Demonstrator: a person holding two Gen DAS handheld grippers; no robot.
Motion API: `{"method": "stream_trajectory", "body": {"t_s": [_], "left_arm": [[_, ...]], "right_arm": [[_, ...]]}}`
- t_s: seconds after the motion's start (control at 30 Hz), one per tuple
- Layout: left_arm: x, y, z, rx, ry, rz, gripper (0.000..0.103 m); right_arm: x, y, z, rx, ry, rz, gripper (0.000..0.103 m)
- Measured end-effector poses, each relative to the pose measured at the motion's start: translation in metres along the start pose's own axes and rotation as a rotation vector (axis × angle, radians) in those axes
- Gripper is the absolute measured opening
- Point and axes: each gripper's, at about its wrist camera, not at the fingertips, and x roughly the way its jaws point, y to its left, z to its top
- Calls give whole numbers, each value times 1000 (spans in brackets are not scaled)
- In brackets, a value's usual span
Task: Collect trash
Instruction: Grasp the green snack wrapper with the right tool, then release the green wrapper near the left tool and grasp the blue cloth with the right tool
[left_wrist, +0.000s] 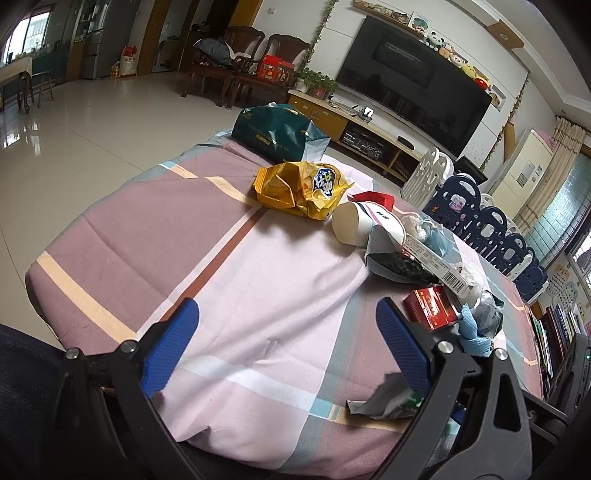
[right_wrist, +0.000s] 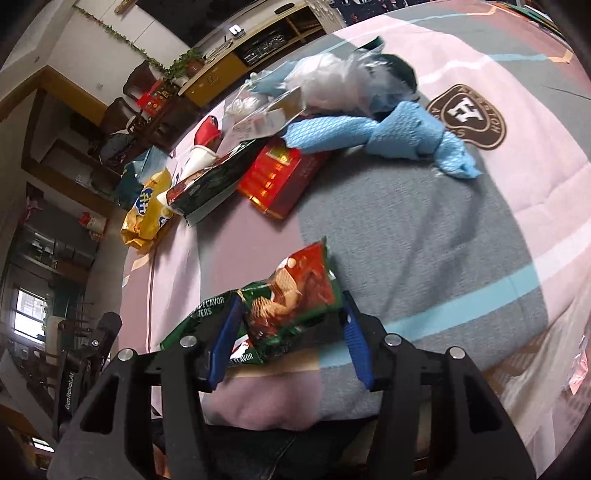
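Spread across the whole surface, a pink, grey and blue striped cloth (left_wrist: 258, 266), with litter scattered over its far half. At the far edge, a dark green paper bag (left_wrist: 275, 133) lying open, probably the place for the trash, though not certain. Nearer, a crumpled yellow snack bag (left_wrist: 303, 188), then a tipped white paper cup (left_wrist: 351, 223), a red box (right_wrist: 277, 177), a knotted blue rag (right_wrist: 388, 138) and clear plastic wrap (right_wrist: 332, 81) heaped together. Close in, a green and red wafer wrapper (right_wrist: 291, 306) lying between the blue pads of the right gripper (right_wrist: 290, 336), pads spread around it, one at each side, apparently not yet pinching. Left gripper (left_wrist: 288, 343) wide open above bare cloth, holding nothing. Step in hand: grasping the wafer wrapper. Next move, by judgement: closing firmly on the thin foil so it does not slip, then lifting and carrying toward the green bag.
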Motion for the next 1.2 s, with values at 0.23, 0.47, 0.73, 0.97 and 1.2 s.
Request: {"method": "stream_trajectory", "body": {"t_s": [0.23, 0.47, 0.73, 0.97, 1.2], "left_arm": [[1, 0, -1, -7, 3, -4, 96], [1, 2, 0, -10, 6, -4, 96], [0, 1, -1, -11, 11, -8, 96], [-1, -6, -2, 19, 8, -8, 96], [0, -13, -4, 59, 14, -4, 96]], "right_arm": [[9, 31, 7, -96, -17, 15, 36], [3, 47, 24, -160, -77, -30, 70], [-37, -1, 37, -124, -228, -188, 70], [-30, -34, 67, -205, -248, -387, 70], [14, -34, 84, -350, -170, -439, 70]]}}
